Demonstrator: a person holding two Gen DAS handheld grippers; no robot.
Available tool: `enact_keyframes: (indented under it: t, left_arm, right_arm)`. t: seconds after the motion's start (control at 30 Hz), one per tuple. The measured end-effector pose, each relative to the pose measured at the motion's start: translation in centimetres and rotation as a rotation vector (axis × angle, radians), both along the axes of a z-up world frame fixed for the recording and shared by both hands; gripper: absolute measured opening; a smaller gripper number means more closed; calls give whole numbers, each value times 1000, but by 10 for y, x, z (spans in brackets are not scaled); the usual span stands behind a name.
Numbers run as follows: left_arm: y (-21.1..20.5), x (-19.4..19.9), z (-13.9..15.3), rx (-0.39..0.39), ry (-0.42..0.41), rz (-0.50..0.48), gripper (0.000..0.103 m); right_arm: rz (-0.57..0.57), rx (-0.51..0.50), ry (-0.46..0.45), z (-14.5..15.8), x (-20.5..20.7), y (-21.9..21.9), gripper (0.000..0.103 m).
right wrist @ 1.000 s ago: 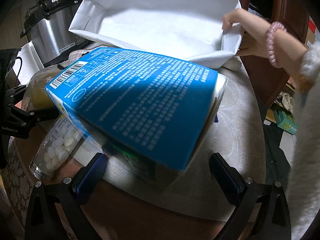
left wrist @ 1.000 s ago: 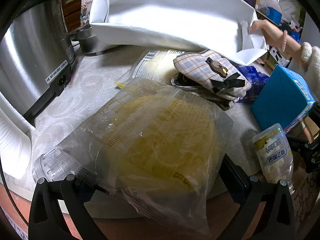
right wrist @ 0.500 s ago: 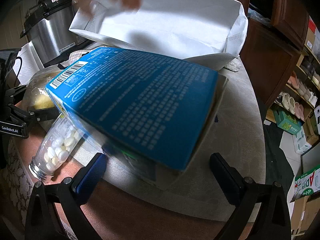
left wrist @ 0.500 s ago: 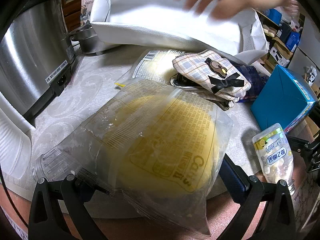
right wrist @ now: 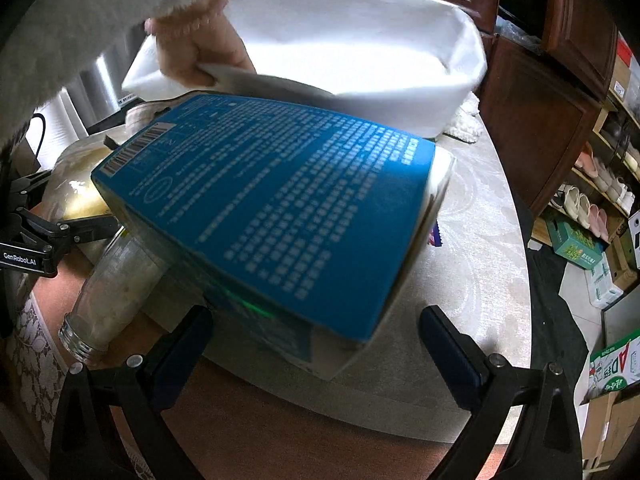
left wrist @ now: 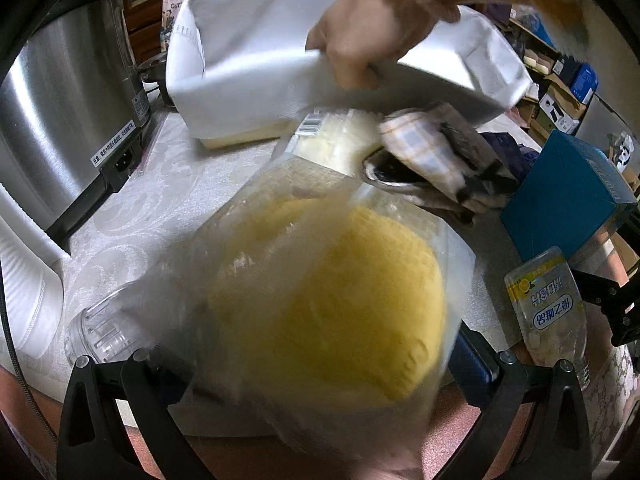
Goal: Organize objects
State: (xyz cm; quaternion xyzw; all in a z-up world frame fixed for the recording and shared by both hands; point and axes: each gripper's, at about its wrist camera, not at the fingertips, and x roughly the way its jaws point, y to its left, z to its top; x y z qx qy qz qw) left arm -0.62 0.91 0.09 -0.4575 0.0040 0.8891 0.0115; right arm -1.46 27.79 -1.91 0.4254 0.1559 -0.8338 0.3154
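We see motion blur on the near yellow-filled plastic bag (left wrist: 320, 300) | blurred hand (left wrist: 368, 40) hides white fabric bin (left wrist: 248, 52) rim | bottle (right wrist: 116, 284) label unreadable

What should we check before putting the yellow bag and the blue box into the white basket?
1. White fabric basket open on top: ok.
2. A person's hand clear of the basket: not ok, it grips the near rim.
3. Left gripper has the bag of yellow food: cannot tell, the bag is blurred and hides the pads.
4. Right gripper has the blue box: cannot tell, the box sits between wide-set fingers with a gap on the right.
5. Path to the basket clear: not ok, a plaid pouch lies in between.
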Motion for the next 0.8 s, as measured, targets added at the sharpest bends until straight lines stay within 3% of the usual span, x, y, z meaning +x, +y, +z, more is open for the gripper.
enact_keyframes:
  t: [0.8]
  left_arm:
    - [-9,1,-2,1,0,0,102]
  right_arm:
    - [0,0,0,0,1,0,103]
